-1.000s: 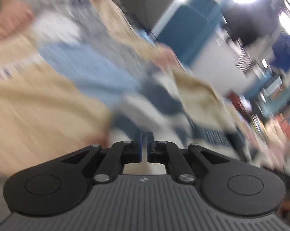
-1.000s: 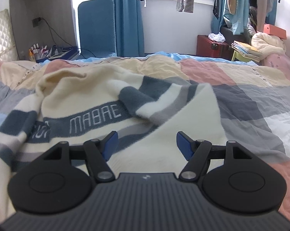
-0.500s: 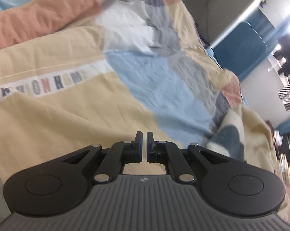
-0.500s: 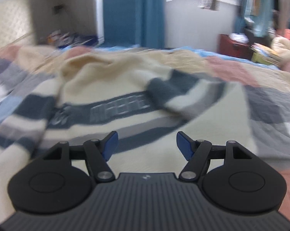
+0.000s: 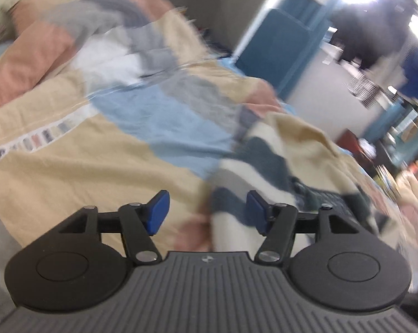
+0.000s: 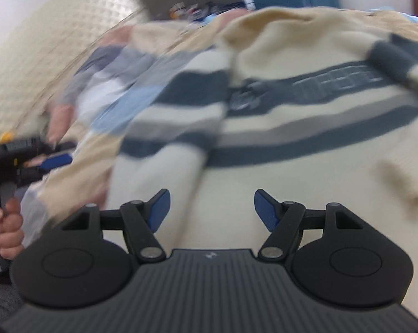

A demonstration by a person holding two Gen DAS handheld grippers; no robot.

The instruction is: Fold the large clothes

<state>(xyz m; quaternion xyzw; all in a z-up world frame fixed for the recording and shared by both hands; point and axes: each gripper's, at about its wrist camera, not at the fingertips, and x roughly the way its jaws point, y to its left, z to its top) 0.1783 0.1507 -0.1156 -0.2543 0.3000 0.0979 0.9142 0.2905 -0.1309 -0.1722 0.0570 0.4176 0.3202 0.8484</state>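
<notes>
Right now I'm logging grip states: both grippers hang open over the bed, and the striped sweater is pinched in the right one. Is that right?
Not quite. The right gripper is open and holds nothing: the right wrist view shows its blue pads spread apart above the striped sweater, not pressing it. The left gripper is open too, and the sweater lies on the bed.

The left gripper [image 5: 206, 212] hangs over the bed, its blue pads [image 5: 157, 212] apart with nothing between them, the jaws having just been opening. Below lies a patchwork quilt [image 5: 78, 149] of tan, blue, grey and pink. A cream and navy striped sweater [image 5: 278, 166] lies rumpled just ahead to the right. Everything is blurred.
</notes>
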